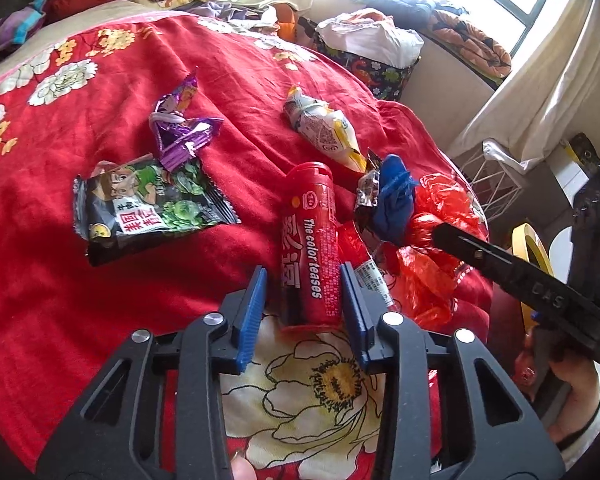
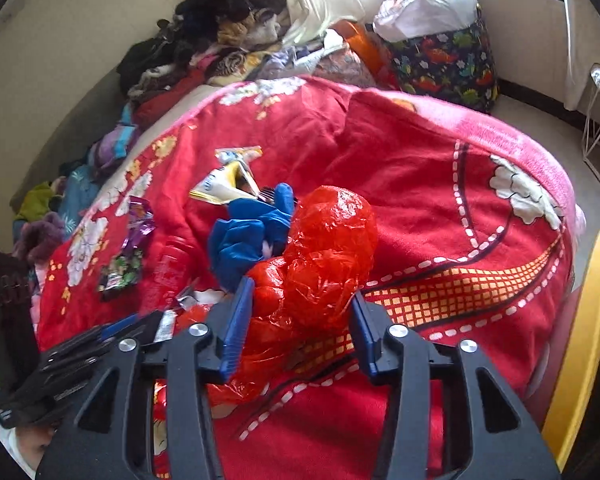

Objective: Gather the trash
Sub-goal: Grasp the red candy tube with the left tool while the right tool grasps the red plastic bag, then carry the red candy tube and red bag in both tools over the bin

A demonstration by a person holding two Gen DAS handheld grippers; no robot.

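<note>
Red tube [image 1: 310, 244], printed "The color teases", lies on the red blanket [image 1: 100, 152] between the left claw [image 1: 305, 282] pads; contact unclear, so grip cannot be told. Right claw [image 2: 300, 308] is spread wide around one red plastic bag [image 2: 320, 252]. Three snack wrappers: green-black [image 1: 148, 208], purple [image 1: 182, 128], white-yellow [image 1: 324, 132].

Red candy tube [image 1: 309, 240] lies lengthwise (label up) beside crumpled wrappers [image 1: 180, 128].
</note>
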